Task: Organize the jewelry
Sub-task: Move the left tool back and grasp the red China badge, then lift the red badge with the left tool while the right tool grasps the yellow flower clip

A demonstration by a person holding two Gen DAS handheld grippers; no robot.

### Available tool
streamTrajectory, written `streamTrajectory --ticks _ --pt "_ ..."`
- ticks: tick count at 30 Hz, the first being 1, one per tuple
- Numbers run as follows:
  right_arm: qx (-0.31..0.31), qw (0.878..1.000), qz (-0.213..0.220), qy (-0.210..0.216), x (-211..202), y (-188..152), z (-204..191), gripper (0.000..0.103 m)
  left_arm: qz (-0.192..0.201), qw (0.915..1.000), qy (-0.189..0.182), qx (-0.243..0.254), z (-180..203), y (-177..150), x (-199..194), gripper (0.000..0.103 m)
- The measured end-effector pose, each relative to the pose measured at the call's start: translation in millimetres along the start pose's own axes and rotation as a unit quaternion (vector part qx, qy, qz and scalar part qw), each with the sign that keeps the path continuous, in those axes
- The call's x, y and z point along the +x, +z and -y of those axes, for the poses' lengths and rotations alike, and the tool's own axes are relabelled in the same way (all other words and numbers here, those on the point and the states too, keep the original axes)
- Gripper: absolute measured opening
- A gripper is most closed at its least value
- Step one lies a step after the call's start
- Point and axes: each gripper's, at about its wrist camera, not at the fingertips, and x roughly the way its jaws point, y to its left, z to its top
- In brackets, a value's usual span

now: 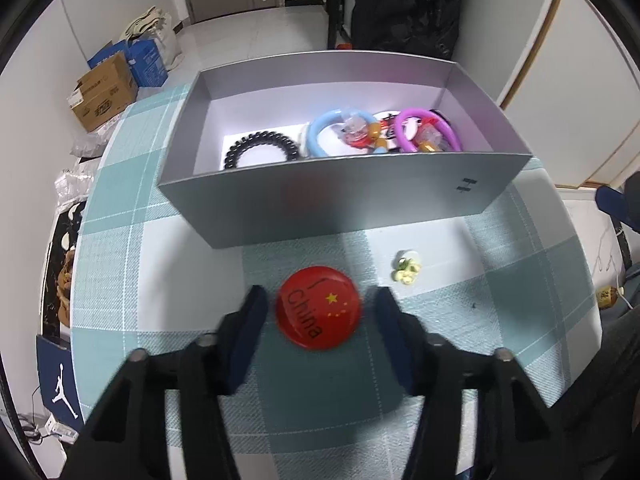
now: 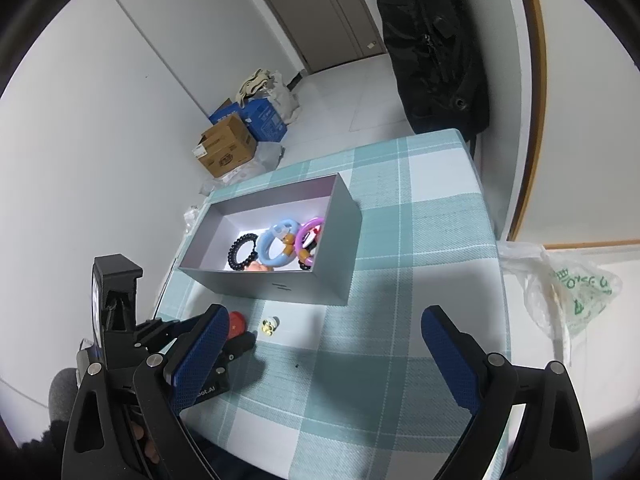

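Boxed already: black coil tie (image 1: pixel 262 150), blue ring (image 1: pixel 326 136), purple ring (image 1: pixel 426 130). Outstanding on your tabletop (image 1: pixel 160 208): red badge (image 1: pixel 319 313), flanked untouched by your left gripper (image 1: pixel 319 312) fingers; yellow charm (image 1: pixel 407 271). Right gripper (image 2: pixel 320 354) spread, empty.

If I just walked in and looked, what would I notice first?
Probably the shiny red badge with a yellow star, lying on the checked tablecloth between the fingers of the left tongs. Behind it sits a grey box with a black coil hair tie, a blue ring and a purple ring inside. A small yellow-green charm lies on the cloth near the badge, and the right tongs hang open over the table.
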Motion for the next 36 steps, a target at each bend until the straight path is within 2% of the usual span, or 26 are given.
streamTrajectory --ticks 5,9,18,25,31,36 --pt "-0.001 1.000 -0.005 -0.004 1.3 -0.3 0.6 0.097 0.000 1.0000 -0.005 0.003 -0.1 -1.0 -0.5 0.038" --pt "-0.002 1.000 -0.011 -0.008 3.6 -2.1 1.2 0.097 -0.005 0.9996 -0.028 -0.003 0.8 -1.5 -2.8 0.038" --pt "-0.006 0.999 -0.030 -0.022 13.3 -5.0 -0.8 0.097 -0.004 0.9991 -0.038 0.016 0.9 -4.8 -9.7 0.038" --pt "-0.027 0.998 -0.058 -0.024 29.6 -10.1 -14.4 0.097 0.068 0.9940 -0.076 -0.039 -27.3 1.5 -56.7 0.038" --pt "-0.068 0.994 -0.084 -0.019 48.6 -17.7 -35.7 0.096 0.137 0.9791 -0.115 -0.097 -61.5 3.5 -103.8 0.038" --pt "-0.103 0.989 -0.099 -0.023 66.5 -23.0 -58.3 0.095 0.169 0.9708 -0.115 -0.126 -85.7 6.5 -115.9 0.038"
